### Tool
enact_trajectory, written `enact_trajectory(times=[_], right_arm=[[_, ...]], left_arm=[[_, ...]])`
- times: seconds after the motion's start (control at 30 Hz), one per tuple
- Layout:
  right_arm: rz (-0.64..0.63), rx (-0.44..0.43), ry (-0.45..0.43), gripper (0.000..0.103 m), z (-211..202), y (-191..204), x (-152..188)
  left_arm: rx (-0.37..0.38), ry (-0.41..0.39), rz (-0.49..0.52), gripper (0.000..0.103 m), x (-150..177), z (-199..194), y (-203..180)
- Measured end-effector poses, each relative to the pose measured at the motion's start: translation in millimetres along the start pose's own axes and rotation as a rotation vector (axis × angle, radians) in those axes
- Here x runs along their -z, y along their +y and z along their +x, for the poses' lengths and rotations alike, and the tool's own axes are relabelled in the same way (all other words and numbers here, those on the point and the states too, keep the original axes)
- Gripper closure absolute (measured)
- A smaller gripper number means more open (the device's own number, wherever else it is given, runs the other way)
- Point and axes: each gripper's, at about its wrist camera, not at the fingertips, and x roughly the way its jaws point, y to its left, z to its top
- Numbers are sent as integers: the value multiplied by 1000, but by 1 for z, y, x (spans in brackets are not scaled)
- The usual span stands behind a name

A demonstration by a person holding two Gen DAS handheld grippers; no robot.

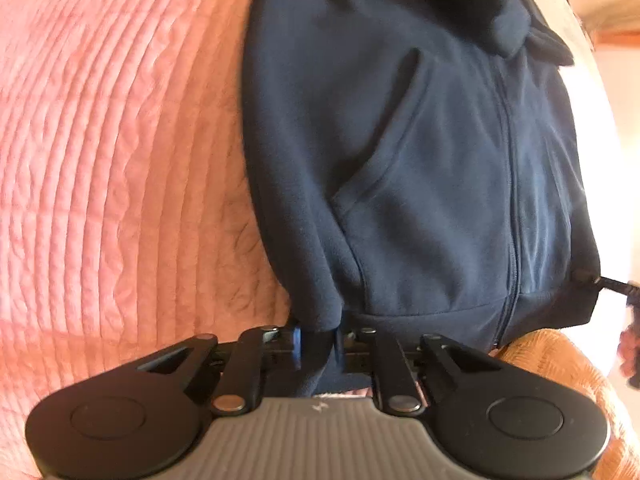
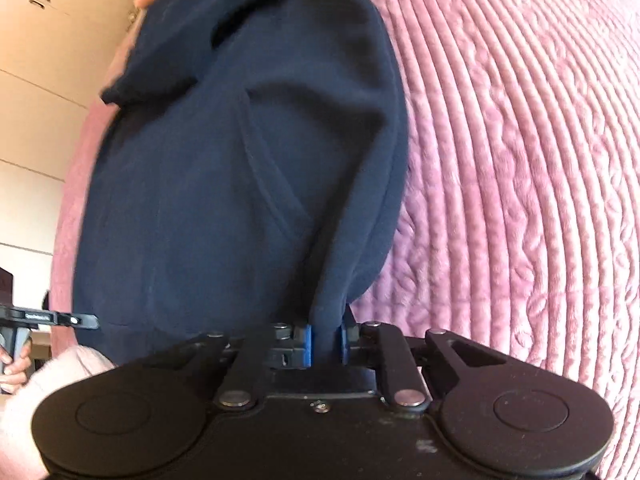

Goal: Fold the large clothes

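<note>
Left claw (image 1: 318, 344) — clamped on navy fleece (image 1: 420, 160)

Pink quilted bedspread (image 1: 120, 160) under a navy fleece jacket (image 1: 420, 160).

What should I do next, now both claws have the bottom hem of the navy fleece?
Probably lift both corners together and carry the hem toward the collar. Left claw and right claw each pinch a hem corner of the zip fleece jacket, which lies flat on the pink quilt.
</note>
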Motion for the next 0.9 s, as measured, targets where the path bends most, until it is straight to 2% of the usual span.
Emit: enact_trajectory(times=[0.3, 0.37, 0.5, 0.6, 0.7, 0.9], right_arm=[[84, -107, -151, 87, -46, 32, -48], [131, -114, -201, 87, -57, 30, -60], [160, -110, -296, 87, -74, 34, -85], [199, -142, -349, 87, -83, 35, -110], [211, -152, -407, 87, -86, 40, -137], [238, -191, -515, 87, -84, 51, -191]], left_arm=[[-8, -114, 27, 87, -45, -50, -43], [-7, -163, -11, 88, -58, -64, -47], [-7, -277, -159, 89, -87, -92, -45], [-10, -361, -197, 91, -114, -112, -49], [29, -444, -241, 93, -142, -131, -50], [73, -584, -258, 94, -200, -157, -57]])
